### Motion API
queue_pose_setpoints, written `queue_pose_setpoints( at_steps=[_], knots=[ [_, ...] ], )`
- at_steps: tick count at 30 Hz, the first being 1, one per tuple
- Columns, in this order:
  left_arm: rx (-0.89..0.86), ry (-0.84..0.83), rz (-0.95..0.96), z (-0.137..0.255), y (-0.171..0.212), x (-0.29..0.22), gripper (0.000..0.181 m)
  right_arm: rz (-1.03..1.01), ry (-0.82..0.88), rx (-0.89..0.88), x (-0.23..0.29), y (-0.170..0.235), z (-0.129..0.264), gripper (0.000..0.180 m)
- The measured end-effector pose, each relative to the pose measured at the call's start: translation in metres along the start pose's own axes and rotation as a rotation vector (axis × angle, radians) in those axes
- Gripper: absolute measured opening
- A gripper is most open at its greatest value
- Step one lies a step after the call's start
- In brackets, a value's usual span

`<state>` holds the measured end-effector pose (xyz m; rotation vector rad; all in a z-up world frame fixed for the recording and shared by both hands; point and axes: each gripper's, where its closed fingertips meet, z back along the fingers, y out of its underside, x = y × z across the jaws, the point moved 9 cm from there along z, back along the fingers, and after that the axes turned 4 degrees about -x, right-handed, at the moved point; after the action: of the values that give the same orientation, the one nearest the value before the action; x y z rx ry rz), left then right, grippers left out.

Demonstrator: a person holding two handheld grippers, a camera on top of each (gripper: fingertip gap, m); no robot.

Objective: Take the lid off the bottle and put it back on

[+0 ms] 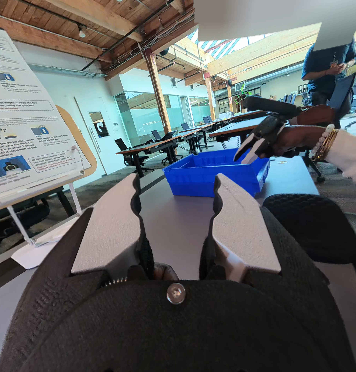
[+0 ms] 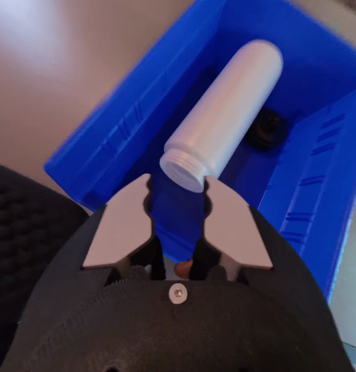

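A white plastic bottle (image 2: 223, 118) lies capless inside the blue plastic bin (image 2: 314, 181), a black round lid (image 2: 265, 130) beside it. The right gripper (image 2: 177, 181) hangs over the bin, fingers spread and empty. The left gripper (image 1: 177, 177), short of the bin, is also spread, empty.

A white plastic bottle (image 2: 223, 120) lies on its side inside the blue bin (image 2: 120, 128), uncapped, its threaded open mouth toward the near end. Its black lid (image 2: 265, 130) rests on the bin floor just right of the bottle, blurred.
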<state>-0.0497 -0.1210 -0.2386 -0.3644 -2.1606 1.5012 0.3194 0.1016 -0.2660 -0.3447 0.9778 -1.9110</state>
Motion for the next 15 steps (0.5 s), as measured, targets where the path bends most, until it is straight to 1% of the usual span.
queue_pose_setpoints(
  at_steps=[2, 4, 5, 7, 10, 13, 15],
  knots=[
    [0.027, -0.052, 0.019, 0.008, -0.016, -0.005, 0.08, -0.033, 0.004, -0.116, 0.004, -0.012, 0.011, 0.086],
    [0.073, -0.163, 0.018, 0.022, -0.032, -0.006, 0.093, -0.053, -0.022, -0.232, 0.012, -0.025, 0.022, 0.106],
    [0.107, -0.232, 0.005, 0.031, -0.039, -0.005, 0.096, -0.06, -0.045, -0.27, 0.018, -0.031, 0.025, 0.112],
    [0.216, -0.388, -0.053, 0.055, -0.048, 0.001, 0.099, -0.064, -0.1, -0.258, 0.033, -0.037, 0.025, 0.114],
    [0.449, -0.593, -0.12, 0.095, -0.045, 0.014, 0.1, -0.039, -0.133, -0.097, 0.054, -0.039, 0.011, 0.11],
    [0.666, -0.697, -0.09, 0.132, -0.026, 0.026, 0.095, -0.008, -0.091, 0.059, 0.068, -0.036, -0.008, 0.094],
    [0.777, -0.702, -0.016, 0.146, -0.011, 0.031, 0.089, 0.01, -0.06, 0.134, 0.074, -0.035, -0.017, 0.081]
  ],
)
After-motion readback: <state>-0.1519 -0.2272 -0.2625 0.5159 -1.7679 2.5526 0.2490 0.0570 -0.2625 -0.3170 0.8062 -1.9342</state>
